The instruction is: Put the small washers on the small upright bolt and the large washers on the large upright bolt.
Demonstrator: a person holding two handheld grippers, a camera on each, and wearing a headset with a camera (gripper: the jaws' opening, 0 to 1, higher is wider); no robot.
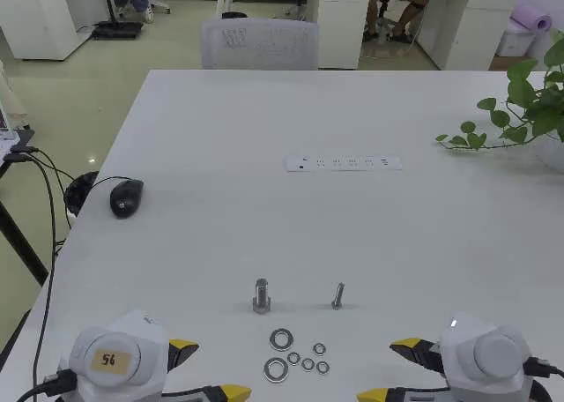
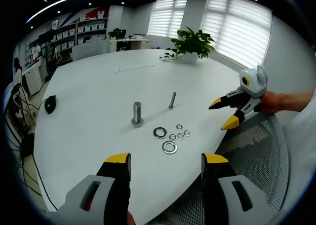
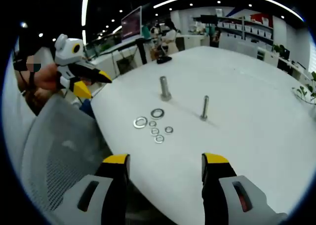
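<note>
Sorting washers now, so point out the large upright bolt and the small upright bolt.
large upright bolt (image 1: 261,292), head view, middle of its shank.
small upright bolt (image 1: 338,294), head view, middle of its shank.

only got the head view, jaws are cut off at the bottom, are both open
Observer: Yes for the left gripper: its own view shows the jaws wide apart, nothing between them.
Operator: and the right
Observer: The right gripper is open too, jaws apart and empty in its own view.
Operator: whats at the near edge
Observer: A grey mesh chair, beside the near edge of the table.
</note>
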